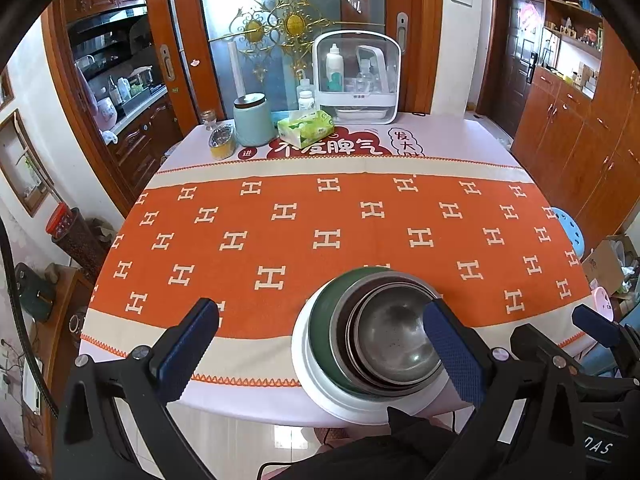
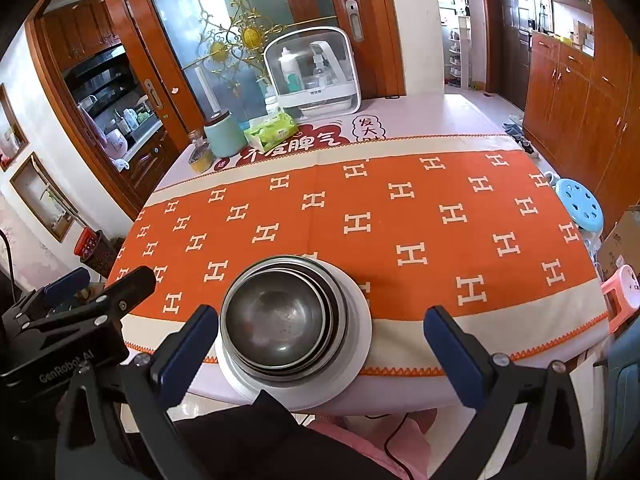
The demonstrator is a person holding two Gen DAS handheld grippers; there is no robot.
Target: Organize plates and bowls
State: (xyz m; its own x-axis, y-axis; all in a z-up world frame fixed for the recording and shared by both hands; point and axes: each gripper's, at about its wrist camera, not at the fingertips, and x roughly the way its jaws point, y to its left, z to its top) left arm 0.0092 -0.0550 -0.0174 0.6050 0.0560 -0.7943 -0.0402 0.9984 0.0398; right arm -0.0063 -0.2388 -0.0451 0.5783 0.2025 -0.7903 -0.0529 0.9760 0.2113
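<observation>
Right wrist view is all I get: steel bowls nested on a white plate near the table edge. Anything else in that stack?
Observer: Yes. The left wrist view shows a green bowl under the steel bowls, sitting on the white plate.
Operator: Left gripper state?
Observer: The left gripper is open, jaws wide, holding nothing.
Operator: Stack relative to it?
Observer: Off-centre, towards its right finger, which overlaps the stack's rim in the picture. I cannot tell whether they touch.
</observation>
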